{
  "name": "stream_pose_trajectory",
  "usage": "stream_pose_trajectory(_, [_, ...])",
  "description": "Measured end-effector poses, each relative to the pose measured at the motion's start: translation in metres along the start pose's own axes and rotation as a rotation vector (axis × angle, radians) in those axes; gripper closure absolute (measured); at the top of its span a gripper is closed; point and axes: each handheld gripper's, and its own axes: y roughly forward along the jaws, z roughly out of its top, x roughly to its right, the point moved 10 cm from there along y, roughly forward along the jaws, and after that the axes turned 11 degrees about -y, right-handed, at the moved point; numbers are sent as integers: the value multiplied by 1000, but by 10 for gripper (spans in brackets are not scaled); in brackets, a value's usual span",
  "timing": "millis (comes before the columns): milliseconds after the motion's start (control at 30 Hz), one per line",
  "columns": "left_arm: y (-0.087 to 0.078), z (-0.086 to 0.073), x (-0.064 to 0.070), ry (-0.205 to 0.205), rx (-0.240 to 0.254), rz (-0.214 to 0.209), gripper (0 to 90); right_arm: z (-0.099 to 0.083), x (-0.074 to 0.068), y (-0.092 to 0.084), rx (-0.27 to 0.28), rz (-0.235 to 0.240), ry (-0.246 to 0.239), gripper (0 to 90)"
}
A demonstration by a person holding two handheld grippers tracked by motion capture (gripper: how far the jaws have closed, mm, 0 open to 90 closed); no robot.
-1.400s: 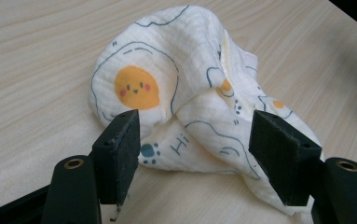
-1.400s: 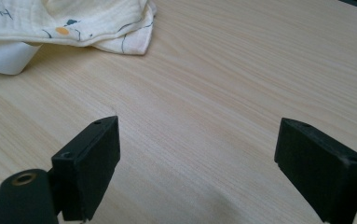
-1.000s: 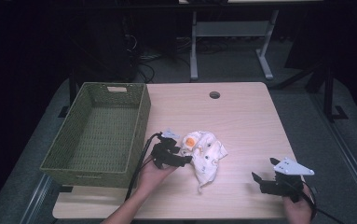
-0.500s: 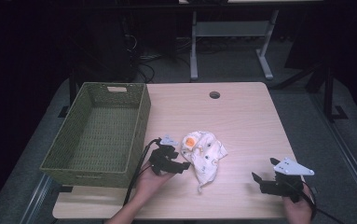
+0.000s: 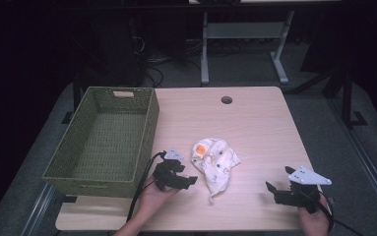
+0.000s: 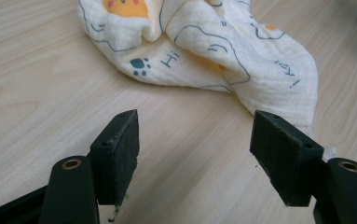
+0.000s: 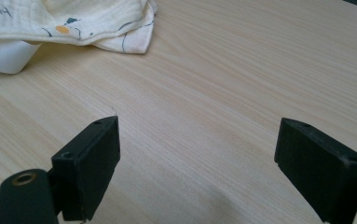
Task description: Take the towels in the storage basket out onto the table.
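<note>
Cloth [image 5: 214, 161]: crumpled on the surface [image 5: 255, 128], just right of the left gripper [image 5: 190, 180].
Left gripper: jaws apart, empty.
Basket [image 5: 105, 137]: left of cloth.
Room: bare surface beyond cloth.

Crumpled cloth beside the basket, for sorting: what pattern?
Cream cloth with blue lettering, paw prints, orange patches; left gripper view.

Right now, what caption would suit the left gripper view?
Open hand-held gripper facing a crumpled printed cloth on a wooden table.
</note>
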Motion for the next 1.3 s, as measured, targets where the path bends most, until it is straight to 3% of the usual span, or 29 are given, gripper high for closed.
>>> stream_pose_trajectory(533, [-10, -18, -4, 38, -18, 25, 314, 0, 1, -1, 1, -4, 2, 137])
stream_pose_trajectory(800, [-12, -28, -4, 16, -17, 7, 314, 0, 1, -2, 6, -5, 5, 137])
stream_pose_trajectory(833, [-12, -28, -4, -3, -7, -6, 314, 0, 1, -3, 7, -5, 1, 137])
stream_pose_trajectory(1300, [-9, -22, -1, 4, 16, -6, 293, -1, 1, 3, -6, 12, -5, 137])
